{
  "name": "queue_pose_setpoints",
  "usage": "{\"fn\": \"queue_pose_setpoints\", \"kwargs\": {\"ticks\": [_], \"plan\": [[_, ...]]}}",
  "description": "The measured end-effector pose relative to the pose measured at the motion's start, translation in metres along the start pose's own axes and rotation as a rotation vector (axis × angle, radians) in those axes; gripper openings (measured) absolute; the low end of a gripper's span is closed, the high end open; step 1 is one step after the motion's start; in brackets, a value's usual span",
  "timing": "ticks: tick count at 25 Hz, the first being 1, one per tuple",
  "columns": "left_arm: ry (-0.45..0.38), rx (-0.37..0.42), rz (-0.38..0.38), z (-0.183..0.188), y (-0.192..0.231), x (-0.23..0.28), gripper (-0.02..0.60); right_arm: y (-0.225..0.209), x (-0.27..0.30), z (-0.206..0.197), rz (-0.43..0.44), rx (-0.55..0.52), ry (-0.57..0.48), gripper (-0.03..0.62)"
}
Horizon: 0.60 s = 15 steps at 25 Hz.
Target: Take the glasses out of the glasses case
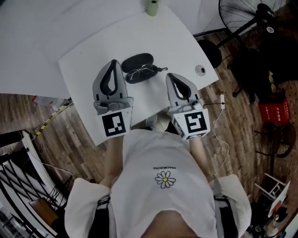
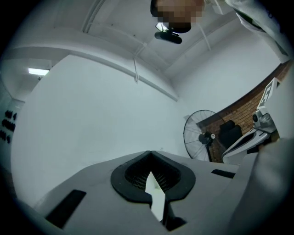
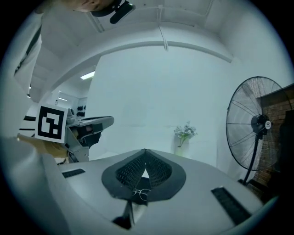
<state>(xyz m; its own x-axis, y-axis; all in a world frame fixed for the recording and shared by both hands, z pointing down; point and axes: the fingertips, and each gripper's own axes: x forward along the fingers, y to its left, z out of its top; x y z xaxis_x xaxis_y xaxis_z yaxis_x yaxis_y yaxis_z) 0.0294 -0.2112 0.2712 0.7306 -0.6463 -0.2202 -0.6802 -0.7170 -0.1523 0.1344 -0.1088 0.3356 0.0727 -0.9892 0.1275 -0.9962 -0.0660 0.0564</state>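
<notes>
A black oval glasses case lies on the white table. The thin-framed glasses rest on the table just in front of it, touching its near edge. My left gripper is shut and empty, its tip just left of the case. My right gripper is shut and empty, to the right of the glasses. In the right gripper view, the glasses show small through the gap below my right gripper's meeting tips. My left gripper points slightly upward at a white wall.
A small vase with flowers stands at the table's far edge. A standing fan is beyond the table's right side. A small round object sits near the right corner, and a cable hangs off it.
</notes>
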Motion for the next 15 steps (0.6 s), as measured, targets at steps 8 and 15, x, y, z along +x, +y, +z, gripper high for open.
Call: {"fn": "queue_pose_setpoints", "kwargs": {"ticks": [8,15], "plan": [[0.019,0.023,0.177,0.015,0.006,-0.018,0.017,-0.003,0.041,0.026,0.284,-0.068,-0.087,0.009],[0.03,0.039,0.344,0.017,-0.001,-0.02,0.017,-0.013,0.056,0.029,0.463,-0.115,-0.1,0.009]]}}
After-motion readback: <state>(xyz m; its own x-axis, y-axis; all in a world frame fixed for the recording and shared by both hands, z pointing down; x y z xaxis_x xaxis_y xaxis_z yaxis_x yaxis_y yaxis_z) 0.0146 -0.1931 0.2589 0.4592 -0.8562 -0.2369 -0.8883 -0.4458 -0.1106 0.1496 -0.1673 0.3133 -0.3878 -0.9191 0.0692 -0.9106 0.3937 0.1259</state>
